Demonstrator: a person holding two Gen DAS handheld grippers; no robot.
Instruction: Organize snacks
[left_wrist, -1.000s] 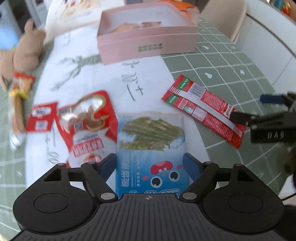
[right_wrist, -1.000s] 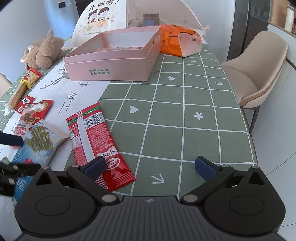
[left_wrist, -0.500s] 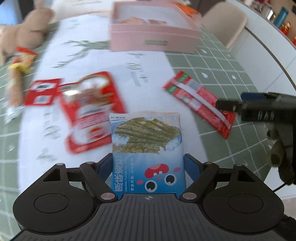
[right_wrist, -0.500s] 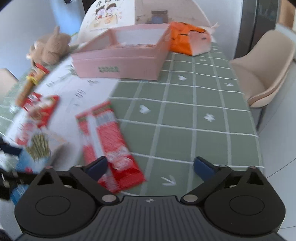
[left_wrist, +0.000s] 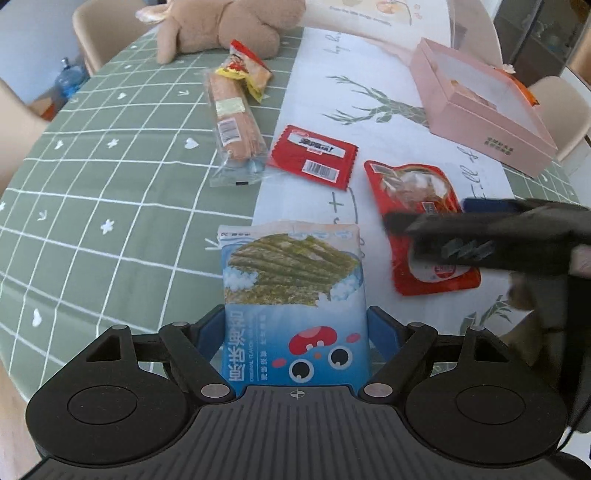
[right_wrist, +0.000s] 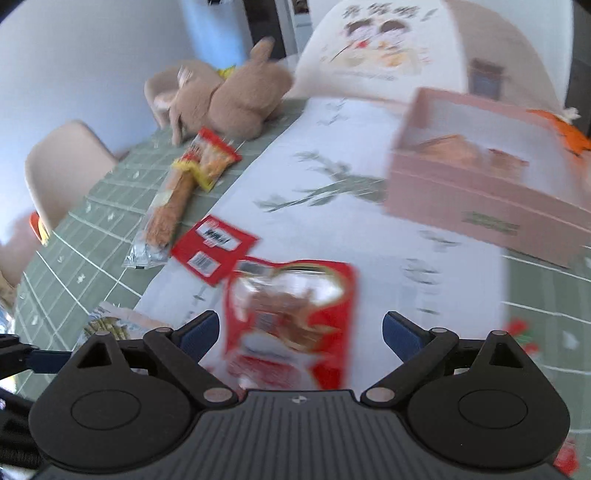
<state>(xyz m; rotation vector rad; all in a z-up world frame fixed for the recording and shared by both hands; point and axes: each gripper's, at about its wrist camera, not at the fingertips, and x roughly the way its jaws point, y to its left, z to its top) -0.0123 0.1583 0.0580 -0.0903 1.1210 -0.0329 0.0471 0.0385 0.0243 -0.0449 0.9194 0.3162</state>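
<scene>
On a green checked tabletop (left_wrist: 92, 192) crossed by a white runner printed with a deer (left_wrist: 380, 107), snacks lie scattered near a pink open box (left_wrist: 480, 122) that stands at the far right with some packets already inside. A tan plush rabbit (left_wrist: 225, 26) sprawls at the far edge, with an orange-and-yellow snack bag (left_wrist: 245, 70) and a long clear-wrapped biscuit pack (left_wrist: 234, 129) just beside it, and a small flat red packet (left_wrist: 314, 157) next to those. The left gripper (left_wrist: 295, 332) holds a blue seaweed-snack pouch (left_wrist: 291, 284), its jaws set wide and pressing on the pouch's two sides; the pouch shows green strips and a cartoon face. The right gripper (right_wrist: 299, 332) hangs over a red pouch with a clear window (right_wrist: 291, 314), which lies on the runner between its jaws; these are closing, still clear of the pouch. In the left wrist view the right gripper crosses in front of this red pouch, blurred.
</scene>
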